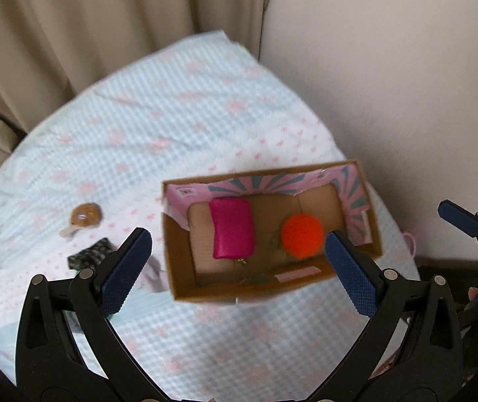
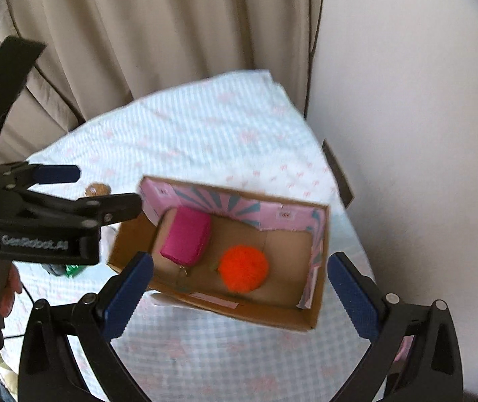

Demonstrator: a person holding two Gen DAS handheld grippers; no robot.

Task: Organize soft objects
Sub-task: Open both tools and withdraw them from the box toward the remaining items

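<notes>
- Lying inside the cardboard box (image 1: 185, 261), the magenta pouch (image 1: 233, 228) sits toward the box's left end, its long axis running near-to-far across the box floor, a small metal zipper pull at its near end.
- Resting to the right of the pouch, apart from it, is the orange pompom ball (image 1: 302, 235), round and fuzzy, near the box's near wall.
- Lining the box's far and right walls is pink paper with teal rays; small printed marks on it are too blurred to read.
- Sitting on a blue-checked bedsheet (image 1: 138, 127) with pink bows, the box has its long axis running left to right.
- Left of the box lie a brown round toy (image 1: 84, 216) and a dark patterned cloth (image 1: 90, 253).
- Hovering above the box, the left gripper (image 1: 239, 268) has its fingers wide apart, holding nothing; its body reads "GenRobot.AI" in the right wrist view.
- The right gripper (image 2: 240, 296) is likewise spread wide and empty.
</notes>
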